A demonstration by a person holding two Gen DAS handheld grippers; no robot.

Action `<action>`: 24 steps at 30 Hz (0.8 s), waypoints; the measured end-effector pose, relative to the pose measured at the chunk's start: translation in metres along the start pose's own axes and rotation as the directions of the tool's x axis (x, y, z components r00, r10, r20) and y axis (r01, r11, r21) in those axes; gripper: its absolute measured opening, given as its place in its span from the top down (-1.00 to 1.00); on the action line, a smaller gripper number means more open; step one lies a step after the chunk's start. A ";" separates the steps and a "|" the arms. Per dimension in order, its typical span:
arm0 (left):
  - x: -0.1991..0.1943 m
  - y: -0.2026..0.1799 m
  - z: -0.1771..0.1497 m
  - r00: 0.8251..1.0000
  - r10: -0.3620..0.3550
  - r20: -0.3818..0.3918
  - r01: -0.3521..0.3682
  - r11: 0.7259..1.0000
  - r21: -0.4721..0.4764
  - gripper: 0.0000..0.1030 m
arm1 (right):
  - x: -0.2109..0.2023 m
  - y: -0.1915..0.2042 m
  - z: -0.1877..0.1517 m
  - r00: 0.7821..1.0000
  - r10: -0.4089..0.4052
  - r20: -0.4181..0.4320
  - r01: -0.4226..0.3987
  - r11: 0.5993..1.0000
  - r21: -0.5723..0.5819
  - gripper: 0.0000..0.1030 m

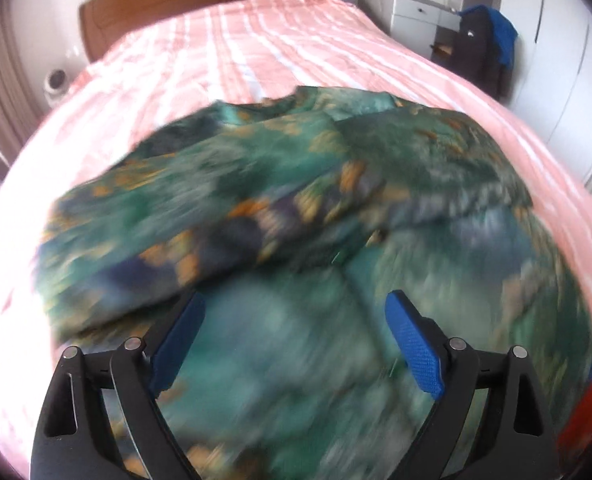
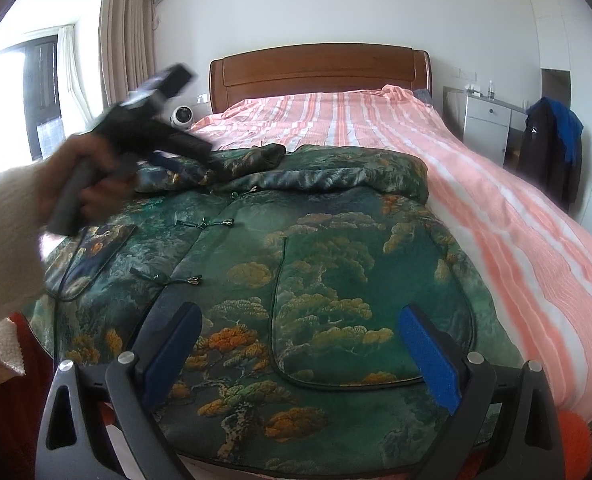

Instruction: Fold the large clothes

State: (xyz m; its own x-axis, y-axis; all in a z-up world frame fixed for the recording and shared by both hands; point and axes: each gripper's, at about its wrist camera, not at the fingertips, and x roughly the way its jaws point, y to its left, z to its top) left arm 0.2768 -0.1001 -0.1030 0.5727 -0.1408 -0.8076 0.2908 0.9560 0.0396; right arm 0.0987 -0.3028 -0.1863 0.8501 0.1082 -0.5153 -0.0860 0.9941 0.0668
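Green jacket (image 2: 296, 264) (partly folded) on bed (image 2: 495, 208); both tongs (image 1: 296, 344) (image 2: 299, 356) gape empty.

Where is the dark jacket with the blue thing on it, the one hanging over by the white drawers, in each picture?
Left wrist view: the dark jacket hangs at the upper right, past the bed's far corner.
Right wrist view: the dark jacket hangs at the right edge, about halfway up.
Shared landmark: the white drawers just left of it in both.
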 end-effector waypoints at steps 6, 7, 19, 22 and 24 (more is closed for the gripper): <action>-0.086 0.092 -0.025 0.981 0.190 0.042 -0.180 0.967 -0.180 -0.84 | -0.002 0.001 0.000 1.000 0.002 0.008 -0.002 1.000 -0.006 -0.90; -0.104 0.114 -0.022 0.967 0.251 0.046 -0.236 0.948 -0.216 -0.84 | -0.002 0.002 0.001 1.000 0.002 0.010 -0.002 1.000 -0.008 -0.90; -0.223 0.216 -0.062 0.571 0.820 0.027 -0.820 0.572 -0.028 -0.99 | 0.000 0.010 0.001 1.000 -0.010 0.010 0.010 0.999 -0.038 -0.90; -0.159 0.196 -0.102 0.783 0.619 -0.059 -0.622 0.780 -0.063 -0.99 | 0.002 0.014 0.000 1.000 -0.020 0.001 0.020 0.998 -0.057 -0.90; -0.126 0.172 -0.116 0.866 0.499 -0.042 -0.500 0.857 -0.120 -0.99 | 0.002 0.019 -0.002 1.000 -0.029 -0.001 0.028 0.997 -0.077 -0.90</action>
State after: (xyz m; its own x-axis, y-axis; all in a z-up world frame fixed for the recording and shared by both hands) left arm 0.1655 0.1120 -0.0628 0.6083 0.3662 -0.7042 -0.1293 0.9211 0.3672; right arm 0.0977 -0.2840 -0.1877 0.8519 0.0797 -0.5176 -0.1017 0.9947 -0.0142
